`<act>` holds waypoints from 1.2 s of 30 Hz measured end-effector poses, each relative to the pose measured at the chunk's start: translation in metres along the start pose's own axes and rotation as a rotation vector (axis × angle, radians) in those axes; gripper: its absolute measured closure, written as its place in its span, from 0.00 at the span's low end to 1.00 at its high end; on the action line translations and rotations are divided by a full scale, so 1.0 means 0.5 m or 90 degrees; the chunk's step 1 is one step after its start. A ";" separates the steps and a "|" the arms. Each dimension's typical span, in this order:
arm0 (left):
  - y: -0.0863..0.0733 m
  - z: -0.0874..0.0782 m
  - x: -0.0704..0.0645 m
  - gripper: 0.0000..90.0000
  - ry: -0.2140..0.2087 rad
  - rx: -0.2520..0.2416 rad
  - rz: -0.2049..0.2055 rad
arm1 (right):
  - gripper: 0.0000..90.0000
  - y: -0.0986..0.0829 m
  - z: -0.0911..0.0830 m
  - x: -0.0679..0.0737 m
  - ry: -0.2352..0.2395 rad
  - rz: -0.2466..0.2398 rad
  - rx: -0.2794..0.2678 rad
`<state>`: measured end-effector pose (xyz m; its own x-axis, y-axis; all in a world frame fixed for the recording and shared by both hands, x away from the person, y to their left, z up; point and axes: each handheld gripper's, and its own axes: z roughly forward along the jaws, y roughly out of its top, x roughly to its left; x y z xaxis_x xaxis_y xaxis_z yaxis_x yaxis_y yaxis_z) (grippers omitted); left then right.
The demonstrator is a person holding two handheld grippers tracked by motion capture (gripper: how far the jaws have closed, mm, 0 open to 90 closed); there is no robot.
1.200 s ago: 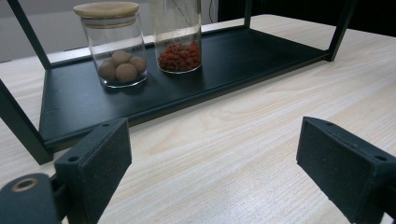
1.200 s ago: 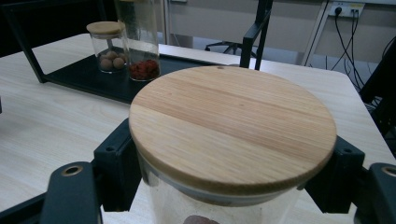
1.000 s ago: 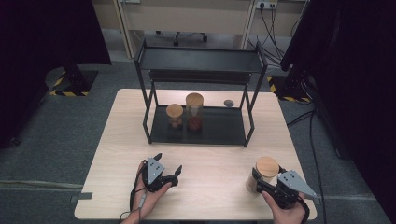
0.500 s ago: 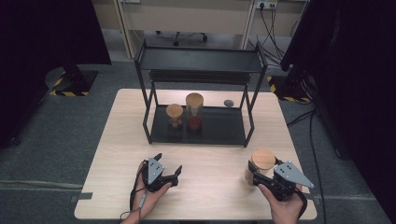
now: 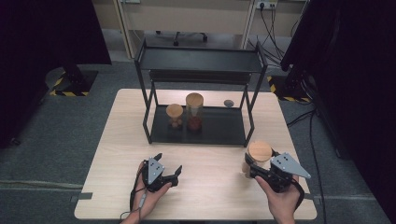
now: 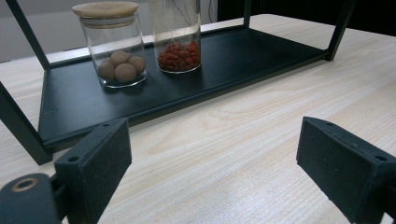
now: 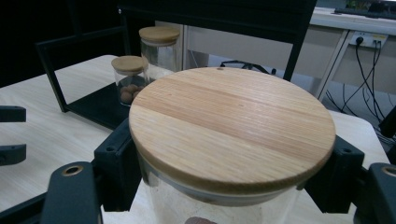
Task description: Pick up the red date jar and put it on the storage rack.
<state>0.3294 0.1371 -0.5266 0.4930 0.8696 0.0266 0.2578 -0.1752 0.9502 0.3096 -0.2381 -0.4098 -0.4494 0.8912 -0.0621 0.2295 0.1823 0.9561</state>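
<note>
A glass jar with a round wooden lid (image 5: 259,151) stands near the table's front right, and my right gripper (image 5: 252,163) is shut on its glass body just below the lid. In the right gripper view the lid (image 7: 232,126) sits between both jaws, which press the jar's sides. My left gripper (image 5: 163,172) rests open at the front left with nothing between its fingers (image 6: 98,158). On the lower shelf of the black rack (image 5: 210,128) stand a short jar of brown balls (image 5: 174,114) (image 6: 116,51) and a tall jar of red bits (image 5: 194,112) (image 6: 180,42).
The rack's upper shelf (image 5: 198,60) spans the back of the table. A small grey object (image 5: 229,103) lies on the table behind the rack's right side. The rack's right front leg (image 5: 252,123) stands just beyond the held jar. Bare wood (image 5: 210,172) lies between the grippers.
My right gripper and its jar have shifted a little forward and left, toward the rack's right front leg. The left gripper has stayed put.
</note>
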 end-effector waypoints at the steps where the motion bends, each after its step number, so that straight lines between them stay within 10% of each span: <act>1: 0.000 0.000 0.000 0.11 0.000 0.000 0.000 | 0.28 0.004 0.002 0.001 0.001 -0.001 -0.001; 36: 0.000 0.000 0.000 0.11 -0.002 0.001 0.000 | 0.28 0.084 0.092 0.010 0.021 -0.008 -0.018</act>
<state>0.3295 0.1371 -0.5266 0.4951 0.8684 0.0264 0.2584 -0.1762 0.9498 0.3564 -0.2067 -0.3832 -0.4797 0.8750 -0.0648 0.1990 0.1804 0.9632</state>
